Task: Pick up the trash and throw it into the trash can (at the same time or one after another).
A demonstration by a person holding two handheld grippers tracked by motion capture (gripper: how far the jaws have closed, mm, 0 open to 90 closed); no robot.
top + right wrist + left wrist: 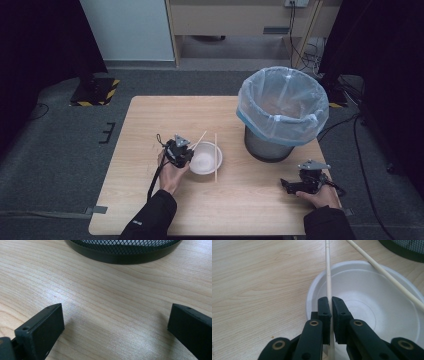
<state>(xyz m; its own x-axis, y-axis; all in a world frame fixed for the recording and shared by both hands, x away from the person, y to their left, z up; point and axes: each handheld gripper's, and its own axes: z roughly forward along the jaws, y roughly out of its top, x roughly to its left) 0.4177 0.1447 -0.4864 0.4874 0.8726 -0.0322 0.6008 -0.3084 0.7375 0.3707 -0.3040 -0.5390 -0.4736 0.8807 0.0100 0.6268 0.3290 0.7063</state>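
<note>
While right gripper [116, 327] rests wide on surface [105, 297], left gripper [331, 306] fingers [323, 312] pinched on chopstick [328, 272] over bowl [372, 302] rim.

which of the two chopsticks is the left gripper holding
The left gripper is shut on the chopstick over the bowl's left rim; the other chopstick lies free across it.

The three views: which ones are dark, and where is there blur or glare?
High view: dim, with black corners and the bin liner brightest. Left gripper view: bright, the bowl sharp, the chopstick clear. Right gripper view: soft sheen on the table, near jaws slightly blurred.
</note>
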